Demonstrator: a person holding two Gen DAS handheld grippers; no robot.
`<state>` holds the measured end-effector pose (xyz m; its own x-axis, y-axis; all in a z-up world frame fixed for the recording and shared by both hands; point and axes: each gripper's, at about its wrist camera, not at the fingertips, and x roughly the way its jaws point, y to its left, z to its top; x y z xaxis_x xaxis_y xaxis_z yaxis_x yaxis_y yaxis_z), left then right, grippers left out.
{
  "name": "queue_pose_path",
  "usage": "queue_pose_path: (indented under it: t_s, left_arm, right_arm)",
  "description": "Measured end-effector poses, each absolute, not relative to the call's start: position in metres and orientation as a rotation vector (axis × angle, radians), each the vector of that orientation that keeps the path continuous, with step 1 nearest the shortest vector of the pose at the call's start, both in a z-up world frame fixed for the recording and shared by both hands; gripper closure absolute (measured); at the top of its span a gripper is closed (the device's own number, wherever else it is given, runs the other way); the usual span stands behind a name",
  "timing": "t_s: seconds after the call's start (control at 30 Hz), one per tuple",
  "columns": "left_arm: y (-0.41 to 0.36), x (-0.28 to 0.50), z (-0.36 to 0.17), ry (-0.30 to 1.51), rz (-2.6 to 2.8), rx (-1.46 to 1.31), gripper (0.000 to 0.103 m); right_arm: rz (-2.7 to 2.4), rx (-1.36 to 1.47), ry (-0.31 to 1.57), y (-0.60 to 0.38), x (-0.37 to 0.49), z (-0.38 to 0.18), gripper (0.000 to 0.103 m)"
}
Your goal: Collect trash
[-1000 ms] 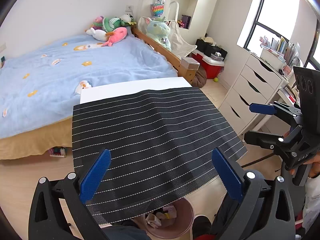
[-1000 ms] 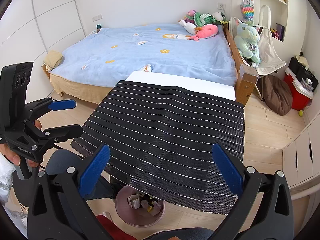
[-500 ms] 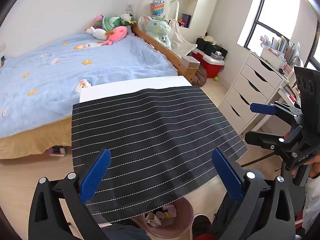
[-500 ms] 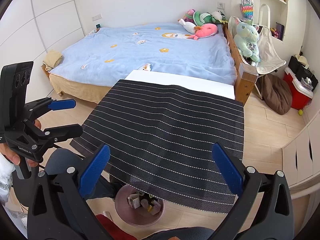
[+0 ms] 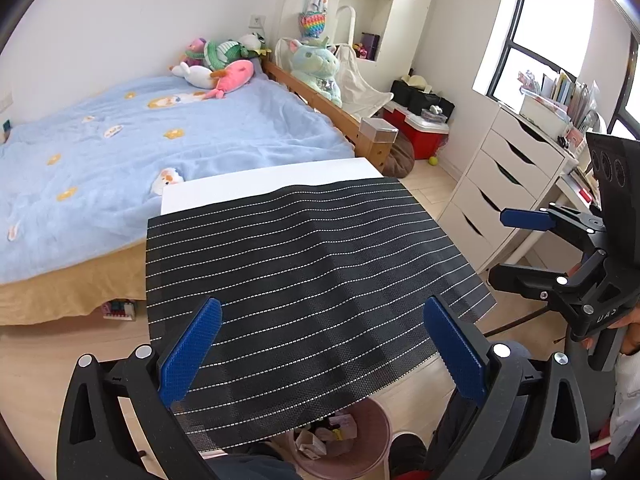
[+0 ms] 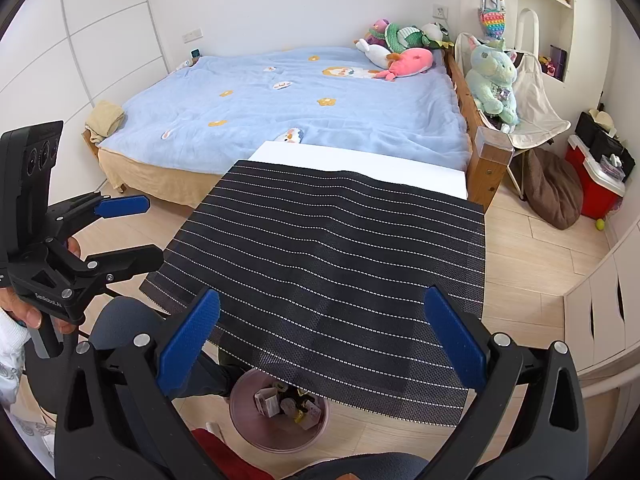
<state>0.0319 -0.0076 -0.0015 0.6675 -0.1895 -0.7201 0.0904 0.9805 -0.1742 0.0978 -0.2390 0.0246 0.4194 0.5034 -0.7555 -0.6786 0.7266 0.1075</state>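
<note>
Right now both tools hang above the near edge of a white counter (image 5: pixel 272 178) draped with a black mat with thin white stripes (image 5: pixel 304 280), whose near end overhangs the counter's edge. The left tool (image 5: pixel 320 354) has its blue-padded fingers (image 5: pixel 188 354) spread wide apart with nothing between them, and the right tool (image 6: pixel 322 346) is likewise spread wide and holds nothing; in each wrist view the other tool shows at the side, also parted. Below the mat's near edge, on the pale wood floor (image 6: pixel 528 256), stands a round pink trash bin (image 6: pixel 276 436), partly hidden by the mat; crumpled paper and small packaging scraps (image 6: pixel 272 402) lie inside it. Beyond the far end of the counter is a bed with a light blue blanket (image 6: pixel 320 108), with plush toys (image 6: pixel 400 50) piled at its far right corner. A white chest of drawers (image 5: pixel 500 184) stands to the right of the counter, under a window.
</note>
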Motion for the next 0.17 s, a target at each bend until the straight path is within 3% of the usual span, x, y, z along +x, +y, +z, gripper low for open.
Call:
queue_pose_path:
  t_s: [0.17]
  left_arm:
    - [-0.0101, 0.0327, -0.0026, 0.843, -0.142, -0.097, 0.006]
  right_arm:
    - [0.75, -0.228, 0.86, -0.2405, 0.0981, 0.0242, 0.003]
